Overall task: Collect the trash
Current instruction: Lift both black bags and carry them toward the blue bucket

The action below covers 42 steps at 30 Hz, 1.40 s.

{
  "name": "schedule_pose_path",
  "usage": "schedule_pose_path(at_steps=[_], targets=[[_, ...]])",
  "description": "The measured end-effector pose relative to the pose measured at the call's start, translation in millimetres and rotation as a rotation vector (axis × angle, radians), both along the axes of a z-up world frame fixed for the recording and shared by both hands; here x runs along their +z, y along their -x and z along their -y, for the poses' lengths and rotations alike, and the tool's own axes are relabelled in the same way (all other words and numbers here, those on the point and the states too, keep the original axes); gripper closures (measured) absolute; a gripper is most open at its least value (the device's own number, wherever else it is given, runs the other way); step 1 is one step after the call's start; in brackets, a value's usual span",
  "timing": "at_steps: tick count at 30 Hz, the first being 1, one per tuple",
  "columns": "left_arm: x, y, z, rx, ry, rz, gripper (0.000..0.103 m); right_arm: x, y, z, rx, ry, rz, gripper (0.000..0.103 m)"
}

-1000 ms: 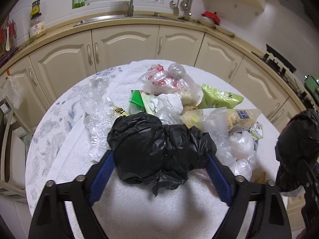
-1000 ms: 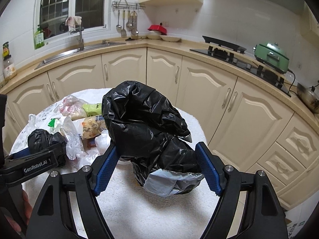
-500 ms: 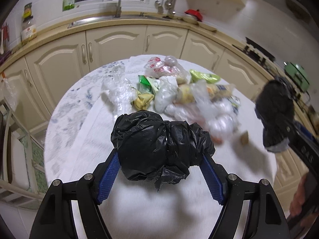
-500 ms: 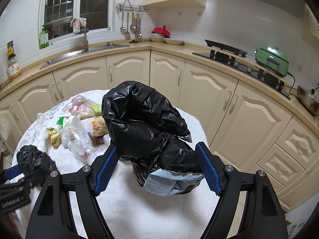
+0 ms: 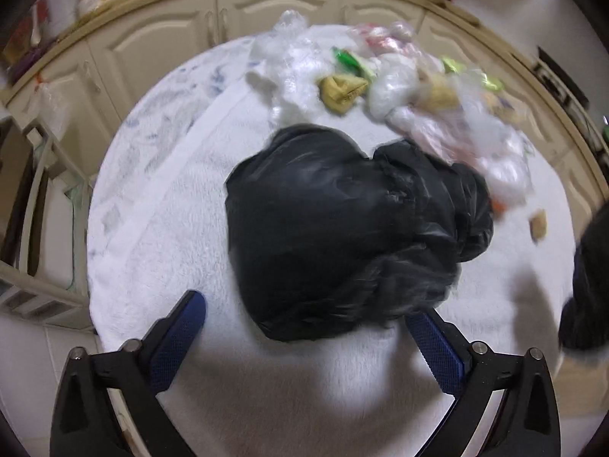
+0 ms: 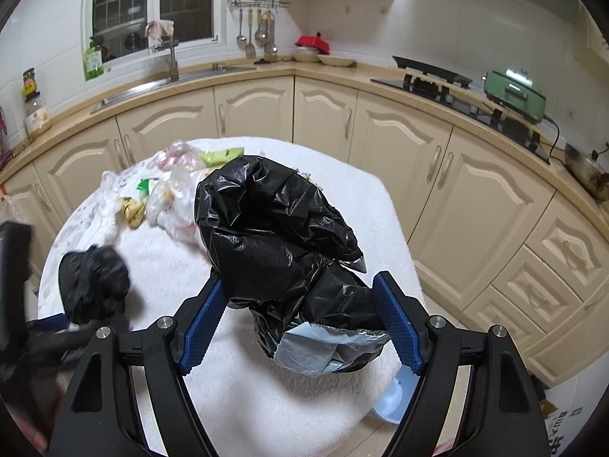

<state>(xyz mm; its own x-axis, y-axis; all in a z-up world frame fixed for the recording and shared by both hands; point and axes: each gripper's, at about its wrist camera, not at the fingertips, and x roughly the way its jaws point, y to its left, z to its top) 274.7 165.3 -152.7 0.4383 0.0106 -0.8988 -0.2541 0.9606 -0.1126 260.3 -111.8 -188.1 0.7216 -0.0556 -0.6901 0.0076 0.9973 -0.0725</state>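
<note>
Two black trash bags are showing. The left gripper (image 5: 304,327) is spreading its jaws, its pads clear of one crumpled black bag (image 5: 342,228) lying on the round white-covered table (image 5: 160,228). The right gripper (image 6: 300,320) is clamping the second black bag (image 6: 278,243) above the table.

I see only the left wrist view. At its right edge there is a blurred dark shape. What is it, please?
Observer: In the right wrist view it is a crumpled black plastic bag, clamped between the jaws of the right gripper.
Operator: Is that bag lying on the table?
Observer: No, it is held above the white fluffy tablecloth. A silver-grey lining shows at its lower end.
Operator: Is a bin anywhere near?
Observer: A pale blue rounded object shows below the table's edge, under that gripper. I cannot tell whether it is a bin.
</note>
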Motion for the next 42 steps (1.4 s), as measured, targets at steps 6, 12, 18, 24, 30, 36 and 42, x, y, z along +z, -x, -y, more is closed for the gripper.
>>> schedule_pose_path(at_steps=[6, 12, 18, 24, 30, 36, 42], targets=[[13, -22, 3, 0.043, 0.075, 0.083, 0.001, 1, 2, -4, 0.022, 0.011, 0.003, 0.024], [5, -40, 11, 0.001, -0.002, 0.123, 0.012, -5, -4, -7, 0.036, 0.027, -0.014, 0.024], [7, -29, 22, -0.07, -0.04, 0.128, 0.03, -9, -14, -3, 0.016, 0.011, -0.03, 0.024], [23, -16, 22, -0.096, -0.032, 0.158, 0.031, -9, -13, -1, 0.014, 0.005, -0.029, 0.024], [46, 11, 29, -0.129, -0.042, 0.2, 0.031, -4, -7, 3, 0.007, -0.005, -0.019, 0.024], [62, 36, 45, -0.174, -0.047, 0.229, 0.031, 4, 5, 14, -0.015, -0.017, 0.002, 0.024], [72, 48, 73, -0.245, -0.036, 0.244, 0.03, 10, 19, 36, -0.065, -0.026, 0.015, 0.024]])
